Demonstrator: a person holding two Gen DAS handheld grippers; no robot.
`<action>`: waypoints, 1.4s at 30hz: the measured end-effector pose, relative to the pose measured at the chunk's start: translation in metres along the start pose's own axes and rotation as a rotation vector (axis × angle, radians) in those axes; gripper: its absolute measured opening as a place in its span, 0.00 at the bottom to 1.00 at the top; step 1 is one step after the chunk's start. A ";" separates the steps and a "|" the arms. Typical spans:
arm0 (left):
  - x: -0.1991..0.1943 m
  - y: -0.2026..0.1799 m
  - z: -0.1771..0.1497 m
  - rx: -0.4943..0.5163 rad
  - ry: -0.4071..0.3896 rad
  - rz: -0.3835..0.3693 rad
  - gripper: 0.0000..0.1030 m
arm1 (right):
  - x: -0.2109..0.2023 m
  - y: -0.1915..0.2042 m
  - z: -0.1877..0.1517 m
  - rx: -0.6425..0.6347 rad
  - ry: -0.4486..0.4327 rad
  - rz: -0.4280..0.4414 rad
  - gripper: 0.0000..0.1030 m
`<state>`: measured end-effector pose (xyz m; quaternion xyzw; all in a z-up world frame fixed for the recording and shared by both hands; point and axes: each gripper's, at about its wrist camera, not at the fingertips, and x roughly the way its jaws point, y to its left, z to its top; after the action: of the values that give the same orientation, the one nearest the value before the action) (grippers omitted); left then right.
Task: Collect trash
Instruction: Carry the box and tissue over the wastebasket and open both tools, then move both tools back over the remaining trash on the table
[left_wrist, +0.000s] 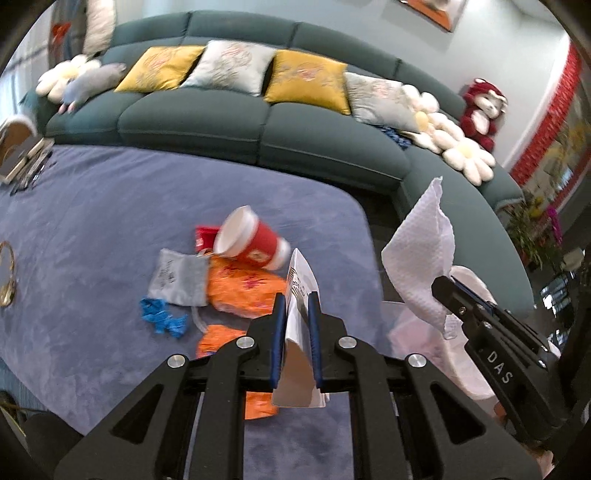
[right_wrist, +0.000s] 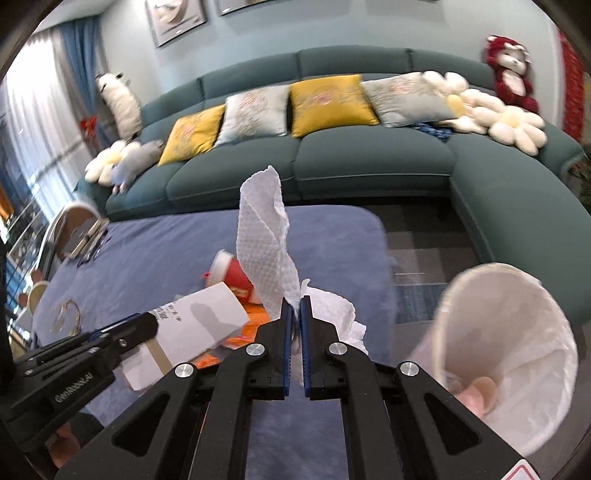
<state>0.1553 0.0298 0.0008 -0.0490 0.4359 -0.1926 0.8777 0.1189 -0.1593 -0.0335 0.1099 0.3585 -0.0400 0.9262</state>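
Tissue (right_wrist: 264, 236) pinched in right claw (right_wrist: 295, 302), above bin (right_wrist: 517, 332)

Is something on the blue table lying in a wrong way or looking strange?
Yes. The red paper cup lies tipped on its side on the blue table, among loose wrappers, with its open mouth facing sideways.

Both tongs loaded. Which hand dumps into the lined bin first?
Right, probably. The right tongs pinch the paper towel and the white-lined bin sits just to their right. The left tongs, clamping the white carton, are farther from it.
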 end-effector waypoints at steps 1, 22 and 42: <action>-0.001 -0.011 0.000 0.016 -0.002 -0.012 0.11 | -0.004 -0.006 -0.001 0.011 -0.005 -0.007 0.04; 0.030 -0.212 -0.031 0.308 0.055 -0.201 0.11 | -0.073 -0.187 -0.049 0.297 -0.071 -0.204 0.04; 0.059 -0.228 -0.042 0.294 0.095 -0.176 0.43 | -0.069 -0.216 -0.064 0.367 -0.072 -0.232 0.34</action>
<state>0.0870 -0.1996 -0.0113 0.0511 0.4381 -0.3323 0.8337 -0.0068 -0.3551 -0.0709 0.2333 0.3221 -0.2147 0.8920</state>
